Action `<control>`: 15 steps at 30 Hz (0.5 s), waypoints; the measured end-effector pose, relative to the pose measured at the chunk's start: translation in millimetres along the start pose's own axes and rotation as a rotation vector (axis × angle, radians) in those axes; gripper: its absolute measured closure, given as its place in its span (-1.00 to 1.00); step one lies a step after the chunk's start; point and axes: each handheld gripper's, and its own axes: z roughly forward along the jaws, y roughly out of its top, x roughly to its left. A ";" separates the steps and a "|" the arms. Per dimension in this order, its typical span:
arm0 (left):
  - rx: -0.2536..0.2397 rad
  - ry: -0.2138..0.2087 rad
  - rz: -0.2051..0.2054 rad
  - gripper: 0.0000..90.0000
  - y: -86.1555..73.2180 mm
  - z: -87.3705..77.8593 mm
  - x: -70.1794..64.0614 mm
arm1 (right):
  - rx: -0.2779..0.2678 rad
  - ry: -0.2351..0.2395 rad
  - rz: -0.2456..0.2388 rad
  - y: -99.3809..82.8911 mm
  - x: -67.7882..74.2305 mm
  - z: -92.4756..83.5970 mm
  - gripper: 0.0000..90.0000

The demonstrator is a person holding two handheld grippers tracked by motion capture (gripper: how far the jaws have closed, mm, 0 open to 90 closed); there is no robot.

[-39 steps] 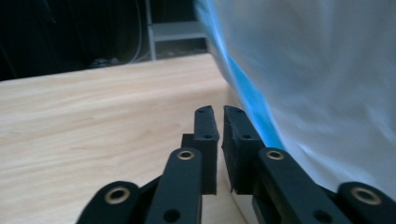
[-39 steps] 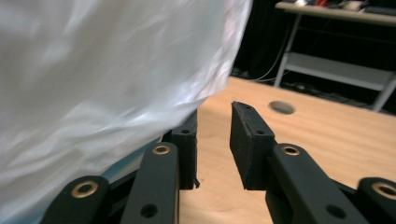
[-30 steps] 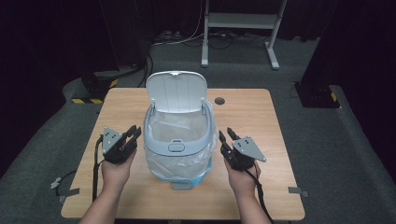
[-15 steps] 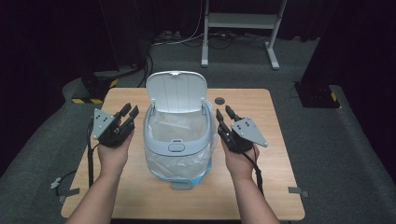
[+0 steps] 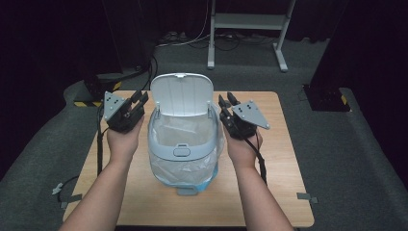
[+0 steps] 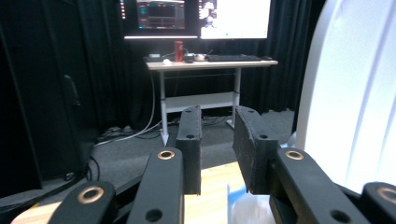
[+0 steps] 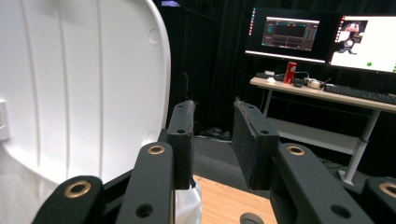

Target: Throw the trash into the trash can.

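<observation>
A pale blue bin [image 5: 182,144] is standing at the middle of the wooden worktop [image 5: 284,159], and everything else is arranging itself around it. Its white lid [image 5: 182,94] is standing upright at the bin's far rim, swung fully open, and a clear plastic liner [image 5: 166,166] is sitting inside the bin and folding over its rim. The person's left hand [image 5: 124,139] is holding the left gripper [image 5: 139,98] just beside the bin's left side, up near the lid hinge, with the jaws pointing away from the person; the jaws are standing a little apart with nothing between them. In the left gripper view that gripper [image 6: 217,149] is looking past the lid's edge [image 6: 355,93], which is rising close at the right of the frame. The right hand [image 5: 242,147] is holding the right gripper [image 5: 226,100] just beside the bin's right side at about the same height, its jaws likewise parted and holding nothing. In the right gripper view that gripper [image 7: 212,140] is sitting beside the ribbed white lid [image 7: 79,84], which is looming at the left. Well beyond the bin, a desk [image 7: 327,91] is carrying lit monitors [image 7: 287,32], a red can [image 7: 290,72] and a keyboard [image 7: 359,93].
</observation>
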 end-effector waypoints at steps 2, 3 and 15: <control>-0.001 -0.008 0.010 0.61 6.0 5.5 -1.6 | 0.008 -0.001 -0.012 4.3 0.2 5.6 0.53; 0.000 -0.013 0.013 0.62 9.5 8.5 -2.7 | 0.010 -0.001 -0.022 6.9 0.5 8.7 0.53; -0.024 -0.043 0.027 0.78 25.0 15.4 -12.6 | 0.007 -0.006 -0.018 21.4 2.0 28.0 0.58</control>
